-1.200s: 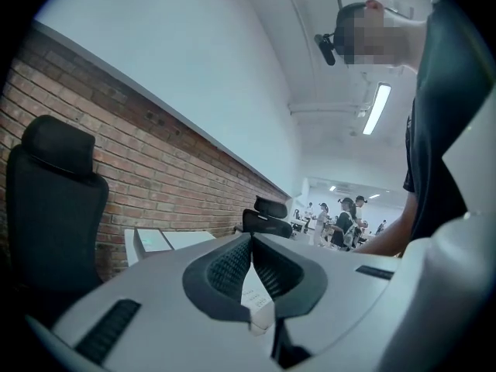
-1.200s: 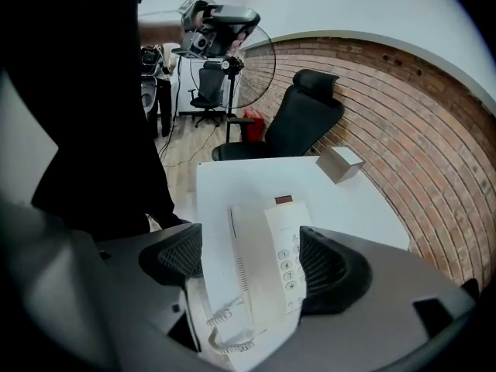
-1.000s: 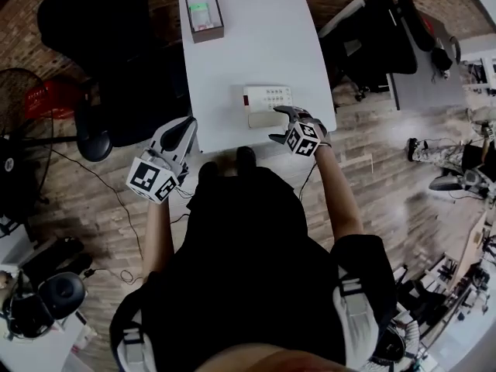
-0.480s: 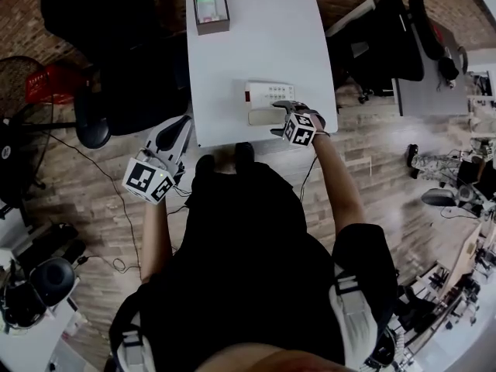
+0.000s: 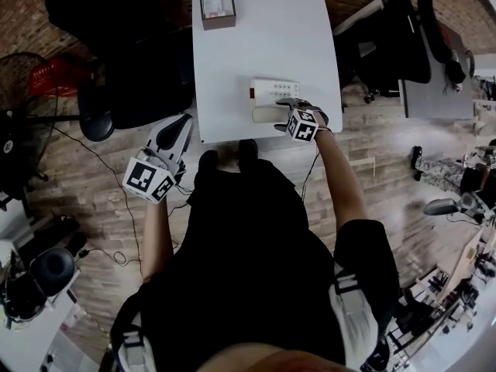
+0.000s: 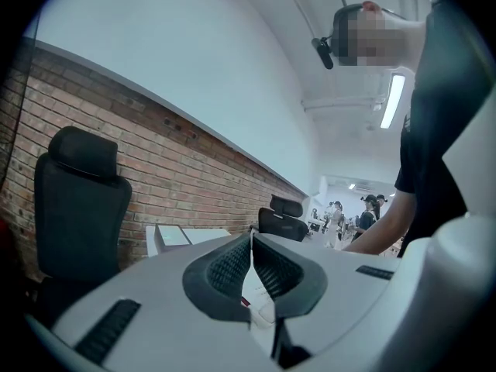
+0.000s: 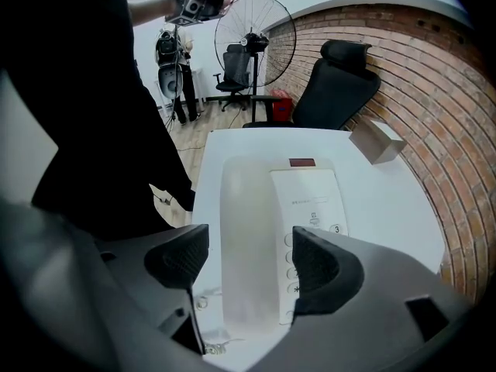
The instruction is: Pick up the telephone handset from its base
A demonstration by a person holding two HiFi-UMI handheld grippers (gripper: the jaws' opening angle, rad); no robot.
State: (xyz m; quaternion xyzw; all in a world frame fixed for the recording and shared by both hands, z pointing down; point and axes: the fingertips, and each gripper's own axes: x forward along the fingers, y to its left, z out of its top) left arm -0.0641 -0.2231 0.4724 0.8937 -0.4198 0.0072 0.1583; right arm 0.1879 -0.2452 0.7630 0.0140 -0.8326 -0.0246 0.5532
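Our right gripper (image 7: 249, 263) is closing, its jaws wide on both sides of the handset (image 7: 246, 223) without touching it. The handset lies on its base (image 7: 311, 196), in the upper middle of the head view. Our left gripper (image 6: 252, 263) is closed and empty.

I see an office: a black swivel chair (image 5: 116, 14) beside the white bench (image 5: 263, 53), a grey bench (image 5: 438, 95) near it, a brick wall (image 6: 178, 169) behind it.

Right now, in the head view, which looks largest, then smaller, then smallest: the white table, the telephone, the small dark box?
1. white table, by far.
2. telephone, only a little larger than the box.
3. small dark box; it lies farther from the camera, so this last ranking is unsure.
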